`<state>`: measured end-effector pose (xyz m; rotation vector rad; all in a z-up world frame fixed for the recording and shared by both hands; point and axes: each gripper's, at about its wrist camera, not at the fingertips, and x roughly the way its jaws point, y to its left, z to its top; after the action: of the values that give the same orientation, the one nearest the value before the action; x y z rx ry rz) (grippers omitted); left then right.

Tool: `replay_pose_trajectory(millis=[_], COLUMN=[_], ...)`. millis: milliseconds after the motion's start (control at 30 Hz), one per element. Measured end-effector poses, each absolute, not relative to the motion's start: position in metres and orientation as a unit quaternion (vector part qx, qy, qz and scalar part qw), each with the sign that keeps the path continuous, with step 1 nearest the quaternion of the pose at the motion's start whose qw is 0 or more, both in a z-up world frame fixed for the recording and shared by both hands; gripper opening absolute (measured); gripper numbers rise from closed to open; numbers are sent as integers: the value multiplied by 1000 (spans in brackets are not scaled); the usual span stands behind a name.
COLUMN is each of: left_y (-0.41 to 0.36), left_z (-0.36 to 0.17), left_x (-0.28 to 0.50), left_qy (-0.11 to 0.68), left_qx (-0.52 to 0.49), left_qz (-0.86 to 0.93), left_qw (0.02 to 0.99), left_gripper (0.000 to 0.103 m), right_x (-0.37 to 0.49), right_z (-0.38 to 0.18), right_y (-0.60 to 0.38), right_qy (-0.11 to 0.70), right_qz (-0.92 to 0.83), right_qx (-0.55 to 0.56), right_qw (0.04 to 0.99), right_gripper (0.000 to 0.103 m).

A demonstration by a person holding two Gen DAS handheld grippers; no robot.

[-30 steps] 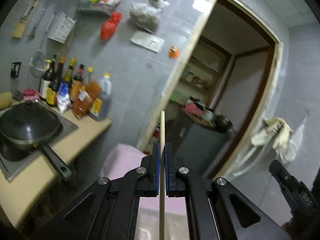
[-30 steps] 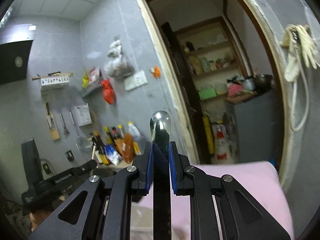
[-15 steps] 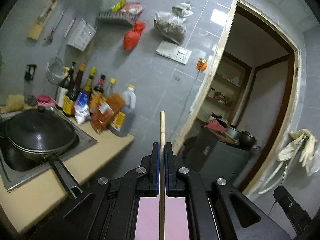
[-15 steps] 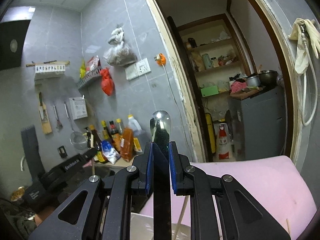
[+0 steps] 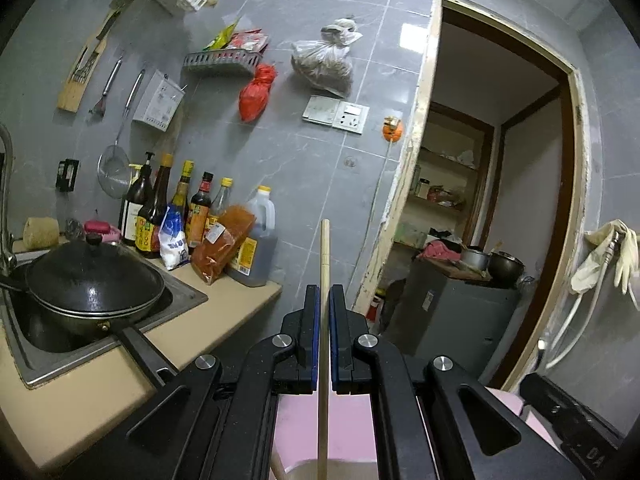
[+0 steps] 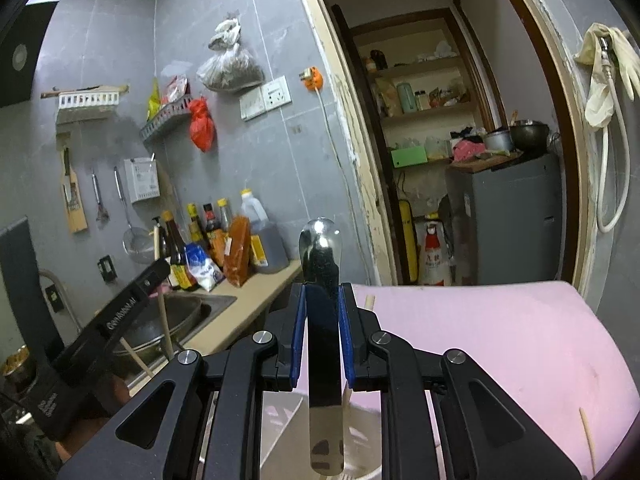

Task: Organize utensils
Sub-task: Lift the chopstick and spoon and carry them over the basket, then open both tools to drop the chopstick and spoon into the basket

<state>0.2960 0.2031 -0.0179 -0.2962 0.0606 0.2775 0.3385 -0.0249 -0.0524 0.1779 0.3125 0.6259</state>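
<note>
My left gripper (image 5: 325, 292) is shut on a wooden chopstick (image 5: 324, 256) that stands upright between the blue pads and runs down toward a pale container rim (image 5: 340, 466) at the bottom edge. My right gripper (image 6: 322, 292) is shut on a shiny metal spoon (image 6: 322, 264), handle end up, its lower end over a pale container (image 6: 280, 420). The left gripper (image 6: 120, 312) also shows in the right wrist view with its chopstick (image 6: 162, 320). Another chopstick (image 6: 587, 436) lies on the pink mat (image 6: 500, 340).
A kitchen counter (image 5: 224, 300) holds a sink with a black lidded wok (image 5: 92, 280) and several sauce bottles (image 5: 192, 216). Tools and bags hang on the grey tiled wall (image 5: 300, 160). A doorway (image 5: 500, 200) opens on a pantry with a grey cabinet (image 6: 508, 216).
Both wrist views have tilted down and swung a little: the counter, wok and pink mat show more. Each gripper still holds its utensil the same way.
</note>
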Motion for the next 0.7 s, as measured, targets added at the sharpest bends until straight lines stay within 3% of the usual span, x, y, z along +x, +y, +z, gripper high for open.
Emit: replay_pose_trajectory(millis=[567, 700], left_y=[206, 201], left_z=[-22, -16], left_x=[267, 260], left_qy=[107, 128], left_qx=[-135, -140], left_qz=[66, 54], left_qw=[983, 980], left_gripper=[3, 8], right_x=[319, 311], right_z=[-51, -40], right_y=[-28, -35], right_qy=[175, 166], right_qz=[326, 330], right_qx=[83, 88], right_qw=[925, 925], right_gripper=[15, 25])
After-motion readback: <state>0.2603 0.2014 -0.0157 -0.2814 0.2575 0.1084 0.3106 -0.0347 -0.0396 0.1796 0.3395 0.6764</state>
